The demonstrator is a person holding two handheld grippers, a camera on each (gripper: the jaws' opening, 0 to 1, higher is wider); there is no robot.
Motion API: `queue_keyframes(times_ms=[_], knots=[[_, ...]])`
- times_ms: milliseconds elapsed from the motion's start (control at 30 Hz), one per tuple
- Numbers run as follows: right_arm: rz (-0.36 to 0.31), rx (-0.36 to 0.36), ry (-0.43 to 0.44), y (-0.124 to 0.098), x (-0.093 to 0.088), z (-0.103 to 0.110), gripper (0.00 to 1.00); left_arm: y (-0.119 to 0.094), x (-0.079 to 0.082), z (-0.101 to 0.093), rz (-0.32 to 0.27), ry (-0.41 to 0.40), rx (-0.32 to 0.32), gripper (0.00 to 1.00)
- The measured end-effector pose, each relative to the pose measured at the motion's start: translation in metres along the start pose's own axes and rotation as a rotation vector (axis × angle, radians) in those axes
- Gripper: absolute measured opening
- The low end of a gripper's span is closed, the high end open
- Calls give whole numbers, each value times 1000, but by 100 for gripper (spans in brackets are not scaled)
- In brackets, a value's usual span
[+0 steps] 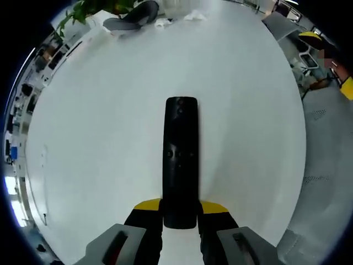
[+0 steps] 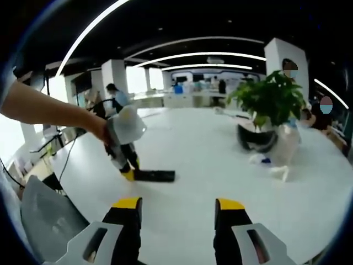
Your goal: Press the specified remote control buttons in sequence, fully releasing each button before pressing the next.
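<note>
A person's arm (image 2: 49, 110) reaches in from the left, its left gripper (image 1: 180, 212) pinching the near end of a black remote control (image 1: 180, 160) lying on the white table (image 1: 99, 143). The right gripper (image 2: 177, 207) hovers with jaws spread, empty. Beyond, a potted plant (image 2: 273, 99) stands beside a dark headset (image 2: 256, 141).

Both views are bright, lit from long curved ceiling light strips (image 2: 182, 58) and from daylight blowing out the far windows (image 2: 135, 77) in the right gripper view. The white table (image 1: 110, 138) glares evenly, with hardly any shadow beside the black remote (image 1: 181, 160) (its buttons barely readable). Fisheye bending stretches and softens everything toward the edges, and the right gripper view is slightly blurred throughout.
</note>
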State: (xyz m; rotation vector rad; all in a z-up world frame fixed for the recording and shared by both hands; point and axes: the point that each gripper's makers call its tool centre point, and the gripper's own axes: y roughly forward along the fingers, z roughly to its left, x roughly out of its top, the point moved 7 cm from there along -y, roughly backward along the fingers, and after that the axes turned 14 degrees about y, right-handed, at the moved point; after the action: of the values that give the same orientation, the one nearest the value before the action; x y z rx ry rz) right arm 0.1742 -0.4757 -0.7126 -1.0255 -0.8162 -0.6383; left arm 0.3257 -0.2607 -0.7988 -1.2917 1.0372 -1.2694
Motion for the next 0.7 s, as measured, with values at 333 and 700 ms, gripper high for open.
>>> queue_keyframes(times_ms=[333,700], knots=[[14,16,0,0,-1,2,39,-1,-1,-8,-4,-1,3,23],[52,41,36,-1,-4,5,12,-1,-1,-18,14,-1,4,23]])
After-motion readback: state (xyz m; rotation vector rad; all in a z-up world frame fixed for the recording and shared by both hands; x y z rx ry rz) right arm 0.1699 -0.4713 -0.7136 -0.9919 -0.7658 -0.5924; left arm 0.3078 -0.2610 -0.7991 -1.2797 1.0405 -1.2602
